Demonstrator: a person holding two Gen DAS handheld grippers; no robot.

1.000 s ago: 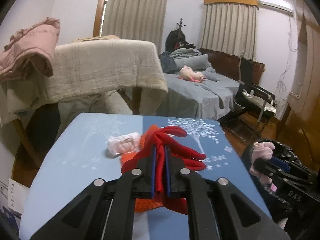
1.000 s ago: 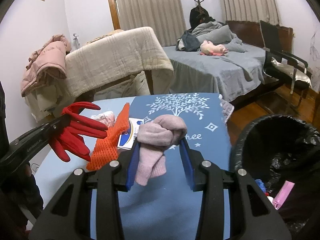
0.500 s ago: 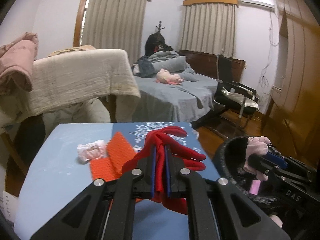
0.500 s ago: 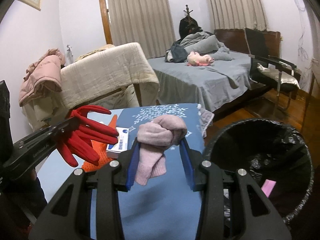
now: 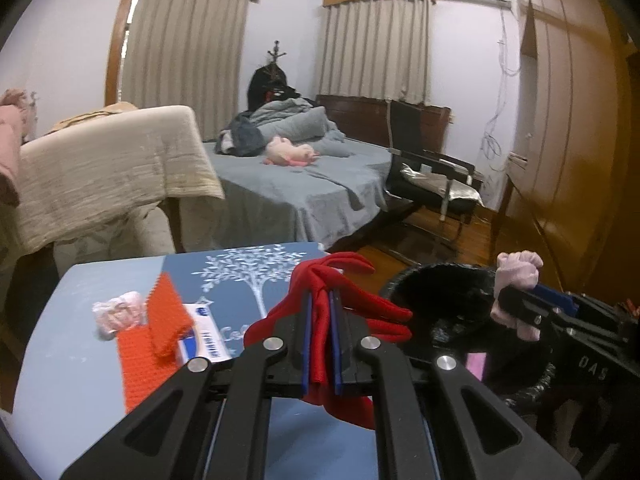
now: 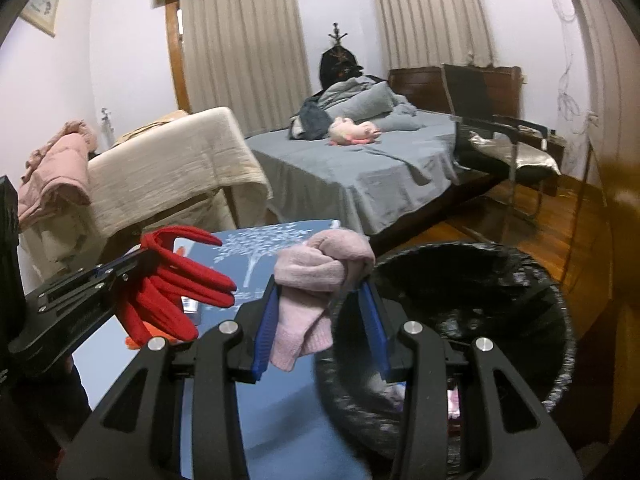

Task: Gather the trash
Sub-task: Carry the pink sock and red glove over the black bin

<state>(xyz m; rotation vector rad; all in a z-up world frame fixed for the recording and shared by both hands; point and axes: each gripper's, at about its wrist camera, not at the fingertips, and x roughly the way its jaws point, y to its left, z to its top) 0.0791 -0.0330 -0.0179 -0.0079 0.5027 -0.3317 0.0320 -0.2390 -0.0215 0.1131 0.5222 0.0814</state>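
My left gripper (image 5: 320, 312) is shut on a red glove (image 5: 356, 304) and holds it above the blue table's right edge; the glove also shows in the right wrist view (image 6: 176, 292). My right gripper (image 6: 320, 300) is shut on a pink knitted sock (image 6: 316, 280) and holds it at the near left rim of a black-lined trash bin (image 6: 500, 292). The sock (image 5: 518, 276) and the bin (image 5: 440, 292) also show in the left wrist view. An orange knit piece (image 5: 154, 336), a crumpled pink item (image 5: 116, 314) and a white-blue packet (image 5: 204, 336) lie on the table.
The blue table (image 5: 80, 400) carries a white tree print. Behind it stand a chair draped in a beige blanket (image 5: 100, 176), a grey bed (image 5: 304, 184) and a black chair (image 5: 432, 176). A wooden wardrobe (image 5: 568, 128) stands to the right of the bin.
Both grippers have moved right with their loads. The pink sock has gone from above the table to the bin's rim. The red glove now hangs near the table's right edge.
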